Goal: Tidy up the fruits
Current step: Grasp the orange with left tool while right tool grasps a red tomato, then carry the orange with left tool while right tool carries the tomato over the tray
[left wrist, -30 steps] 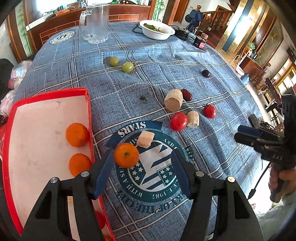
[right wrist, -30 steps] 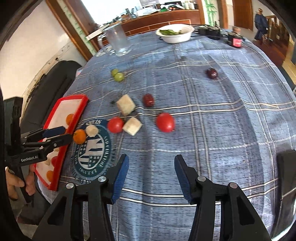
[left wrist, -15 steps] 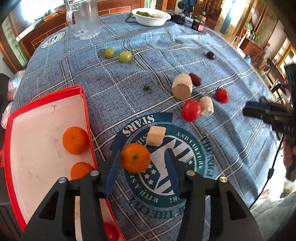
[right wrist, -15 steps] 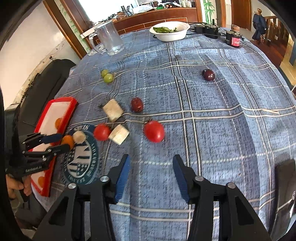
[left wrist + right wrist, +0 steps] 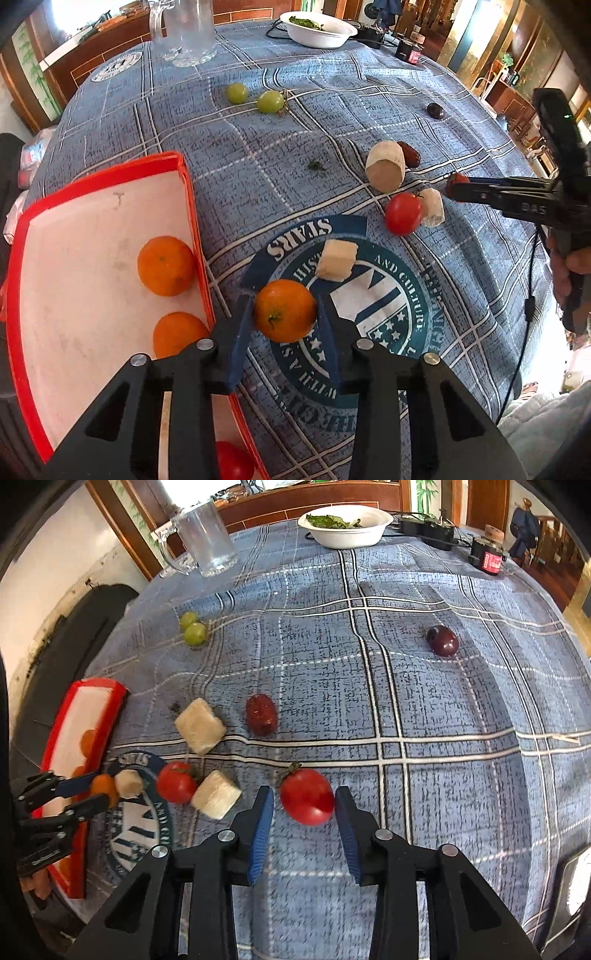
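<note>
My left gripper point(image 5: 284, 301) points down at the tablecloth beside the red tray point(image 5: 110, 173). Its closing jaws hold a small orange point(image 5: 284, 314), with both blue pads touching the orange's sides. Two more oranges point(image 5: 166, 266) and a red tomato point(image 5: 232, 461) lie in the tray. My right gripper point(image 5: 303, 792) straddles a red tomato point(image 5: 306, 801) on the cloth. Its jaws are closing: the right pad is at the skin, and a thin gap shows at the left pad. Another tomato point(image 5: 175, 786) lies between two beige chunks.
Loose on the blue checked cloth are three beige chunks point(image 5: 199, 725), a red date point(image 5: 261, 714), a dark plum point(image 5: 442, 640) and two green grapes point(image 5: 194, 632). A glass jug point(image 5: 203, 539), a white bowl point(image 5: 347, 524) and black devices stand at the far edge.
The left jaws narrowed from wide apart until the pads met the orange. The right gripper moved in over the tomato, which now sits between its narrowing jaws.
</note>
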`<state>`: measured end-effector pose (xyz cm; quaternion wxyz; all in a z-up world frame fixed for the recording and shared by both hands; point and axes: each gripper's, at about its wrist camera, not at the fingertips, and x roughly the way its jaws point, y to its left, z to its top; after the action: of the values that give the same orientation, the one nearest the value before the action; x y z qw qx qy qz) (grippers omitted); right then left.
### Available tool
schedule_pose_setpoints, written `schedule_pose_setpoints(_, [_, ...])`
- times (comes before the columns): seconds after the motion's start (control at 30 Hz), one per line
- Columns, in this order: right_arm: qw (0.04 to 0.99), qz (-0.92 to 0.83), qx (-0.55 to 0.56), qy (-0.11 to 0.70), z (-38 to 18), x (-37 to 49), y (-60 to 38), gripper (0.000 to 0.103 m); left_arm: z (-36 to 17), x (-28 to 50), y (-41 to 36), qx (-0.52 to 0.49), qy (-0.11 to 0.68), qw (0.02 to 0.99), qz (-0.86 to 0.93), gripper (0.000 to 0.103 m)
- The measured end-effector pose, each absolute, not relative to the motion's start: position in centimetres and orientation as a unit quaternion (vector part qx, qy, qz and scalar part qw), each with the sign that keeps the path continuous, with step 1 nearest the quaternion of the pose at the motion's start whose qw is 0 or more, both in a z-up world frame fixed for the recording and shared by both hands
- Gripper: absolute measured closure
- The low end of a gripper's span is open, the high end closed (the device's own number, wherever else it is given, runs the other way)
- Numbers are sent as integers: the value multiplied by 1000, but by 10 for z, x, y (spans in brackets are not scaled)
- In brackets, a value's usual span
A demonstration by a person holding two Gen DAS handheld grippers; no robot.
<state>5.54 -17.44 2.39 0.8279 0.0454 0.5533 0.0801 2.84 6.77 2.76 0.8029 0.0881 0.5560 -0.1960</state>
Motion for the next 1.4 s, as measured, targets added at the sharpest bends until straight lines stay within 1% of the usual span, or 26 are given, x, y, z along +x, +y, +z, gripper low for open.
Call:
schedule_pose_setpoints(0.03, [826,78,45,557,20,57,-175,66,27,28,67,91,556,803,-196,70])
schedule_pose_setpoints(0.1, [829,75,42,552,19,57,-176,71,27,28,65,97,554,804,-194,70])
schedule_pose_setpoints(0.2, [831,77,45,549,20,55,-176,71,27,28,63,97,548,808,-194,70])
schedule_pose_setpoints(0.57, [836,106,76,533,42,33,-176,71,33,13,69,21,549,810,-204,70])
schedule_pose_setpoints(0.83, [842,137,58,519,59,20,-158,71,53,0,78,-28,530,823,-201,70])
schedule_pose_setpoints(1.4, [837,215,18,503,73,10,-101,71,78,-33,144,-101,503,849,-124,70])
